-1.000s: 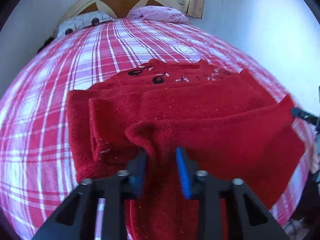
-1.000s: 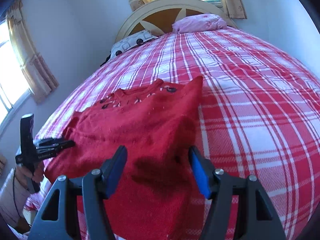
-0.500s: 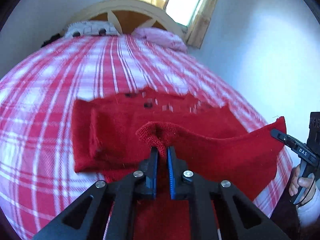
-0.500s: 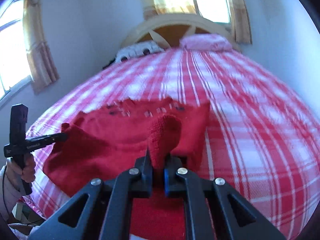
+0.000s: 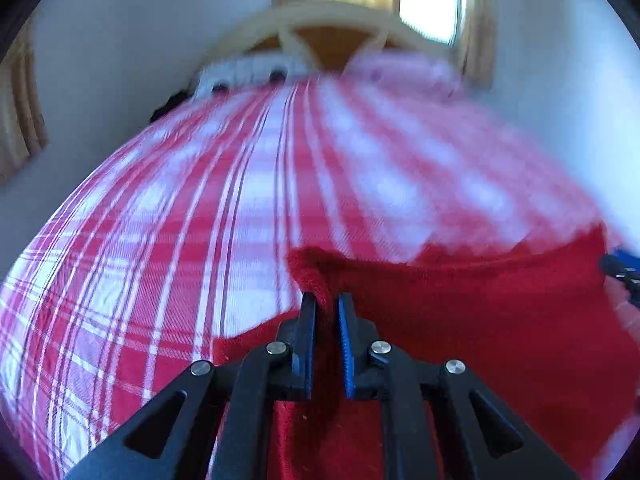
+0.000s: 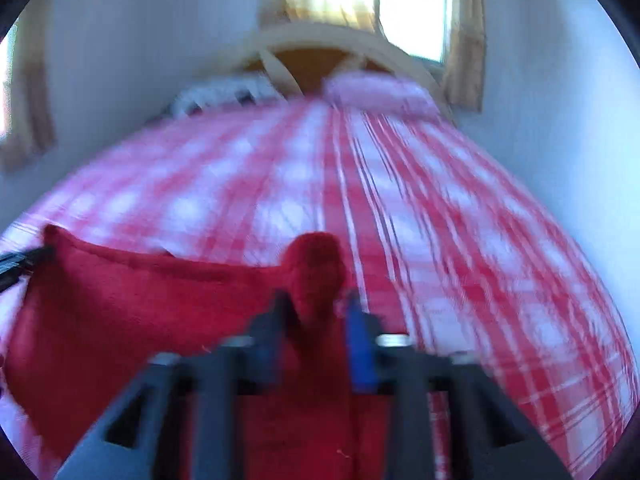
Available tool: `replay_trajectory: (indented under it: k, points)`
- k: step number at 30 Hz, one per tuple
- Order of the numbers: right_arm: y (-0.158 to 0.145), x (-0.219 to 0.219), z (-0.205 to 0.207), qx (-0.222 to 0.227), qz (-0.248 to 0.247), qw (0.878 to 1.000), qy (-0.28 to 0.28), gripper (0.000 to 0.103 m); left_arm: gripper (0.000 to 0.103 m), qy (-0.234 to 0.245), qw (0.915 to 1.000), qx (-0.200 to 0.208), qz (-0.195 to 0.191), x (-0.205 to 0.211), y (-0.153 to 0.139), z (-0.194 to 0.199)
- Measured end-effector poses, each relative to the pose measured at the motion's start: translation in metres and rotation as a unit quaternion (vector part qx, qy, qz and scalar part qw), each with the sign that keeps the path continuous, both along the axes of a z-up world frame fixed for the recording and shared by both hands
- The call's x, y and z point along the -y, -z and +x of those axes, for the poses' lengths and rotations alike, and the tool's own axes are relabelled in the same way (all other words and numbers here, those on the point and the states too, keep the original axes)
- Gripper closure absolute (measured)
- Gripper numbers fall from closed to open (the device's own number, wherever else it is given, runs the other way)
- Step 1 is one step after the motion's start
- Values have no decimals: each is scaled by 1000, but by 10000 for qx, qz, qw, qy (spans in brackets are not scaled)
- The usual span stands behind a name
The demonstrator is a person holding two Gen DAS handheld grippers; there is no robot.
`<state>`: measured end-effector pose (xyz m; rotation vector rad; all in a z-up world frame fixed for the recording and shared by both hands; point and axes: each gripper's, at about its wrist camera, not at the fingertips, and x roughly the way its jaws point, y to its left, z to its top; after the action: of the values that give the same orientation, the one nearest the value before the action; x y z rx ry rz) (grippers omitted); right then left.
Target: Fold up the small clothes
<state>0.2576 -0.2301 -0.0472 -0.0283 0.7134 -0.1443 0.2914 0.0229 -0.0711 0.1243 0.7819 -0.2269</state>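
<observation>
While the left tongs (image 5: 324,304) stand narrow, pinching a ridge of the red knitted sweater (image 5: 480,320) between their pads, their jaws have just eased a little wider, though the knit between them looks gripped. The right tongs (image 6: 316,304) have just been opening and now stand wider, with a bunched corner of the sweater (image 6: 140,300) between the fingers. The blur makes it hard to be sure, but the pads seem to have let go of it. Outward from each pair, the sweater's edge runs as one band from corner to corner. In the left wrist view it stretches from the jaws toward 3 o'clock, where the tip of the other tongs shows at the frame's edge. In the right wrist view it stretches toward 9 o'clock, ending at a dark tip there. Its long axis therefore lies from 9 to 3 o'clock between the hands, and most of the cloth hangs toward 6 o'clock under both. The plaid bedspread (image 5: 160,240) opens out toward 12 o'clock, which is probably where the carried edge must be laid. Since only the left hand appears to have a firm hold, that side seems better placed to steer the fold. The left view shows its pinch sharply. The right view alone shows the loosened corner, and also the pink pillow (image 6: 380,92) by the headboard (image 6: 320,40) more clearly.
</observation>
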Motion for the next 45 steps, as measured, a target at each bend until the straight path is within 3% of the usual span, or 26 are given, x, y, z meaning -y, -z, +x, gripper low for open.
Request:
replay_trajectory:
  k: [1, 2, 3, 5, 8, 10, 13, 15, 16, 20, 22, 25, 27, 28, 29, 30, 31, 32, 34, 38, 41, 43, 45]
  points:
    - [14, 2, 7, -247, -16, 9996, 97, 17, 89, -80, 9990, -281, 343, 4, 18, 8]
    - [31, 4, 16, -621, -4, 9979, 165, 15, 89, -90, 9980, -405, 466, 5, 26, 12]
    - [38, 9, 17, -794, 129, 9966, 152, 17, 85, -62, 9990, -289, 341, 0, 19, 10]
    - [20, 22, 3, -395, 470, 9979, 190, 17, 74, -32, 9991, -364, 206, -8, 12, 9]
    - [-17, 49, -39, 477, 795, 9941, 567, 15, 74, -35, 9996, -280, -8, -29, -1, -2]
    - [-34, 64, -76, 802, 957, 9900, 656, 15, 69, -72, 9993, -262, -271, -51, -12, -22]
    - [-31, 76, -115, 784, 1197, 9870, 731, 15, 45, -275, 9963, -344, -738, -74, -14, -55]
    - [-17, 78, -137, 602, 1481, 9847, 689, 16, 45, -276, 9920, -461, -1146, -84, -11, -83]
    - [-8, 80, -143, 489, 1595, 9838, 655, 18, 45, -235, 9894, -526, -1333, -85, -9, -95]
    - [18, 63, -161, 211, 1782, 9836, 194, 42, 45, 70, 9764, -613, -2072, -82, -1, -139]
    - [22, 53, -155, 113, 1709, 9852, -7, 46, 45, 284, 9750, -632, -2110, -72, 2, -150]
    - [25, 41, -141, 27, 1559, 9876, -194, 49, 45, 460, 9805, -597, -1812, -49, 9, -154]
    - [26, 29, -135, -64, 1553, 9866, -490, 81, 46, 406, 9808, -738, -1761, -43, 16, -152]
    - [27, 23, -135, -136, 1456, 9876, -570, 81, 46, 398, 9785, -761, -1875, -46, 18, -153]
    - [26, 16, -138, -182, 1279, 9897, -623, 82, 46, 406, 9769, -738, -1966, -48, 18, -154]
    - [26, 14, -142, -208, 1245, 9898, -657, 83, 57, 413, 9761, -721, -2010, -50, 18, -157]
    - [26, 14, -149, -257, 1307, 9885, -710, 84, 79, 422, 9756, -766, -2012, -51, 18, -157]
    - [26, 16, -154, -275, 1419, 9866, -752, 85, 86, 441, 9751, -821, -2010, -52, 18, -156]
    - [29, 21, -164, -360, 1673, 9816, -842, 86, 92, 511, 9727, -872, -2088, -54, 16, -153]
    - [25, 30, -180, -270, 2100, 9724, -976, 87, 92, 593, 9684, -785, -2290, -68, 5, -152]
    - [34, 34, -183, -321, 1873, 9796, -651, 86, 96, 264, 9784, -734, -1913, -82, 7, -146]
    - [47, 36, -182, -354, 1856, 9800, -616, 85, 96, 178, 9771, -1102, -1813, -89, 20, -138]
    - [45, 39, -188, -285, 1918, 9790, -627, 62, 94, 146, 9734, -1145, -1978, -97, 22, -140]
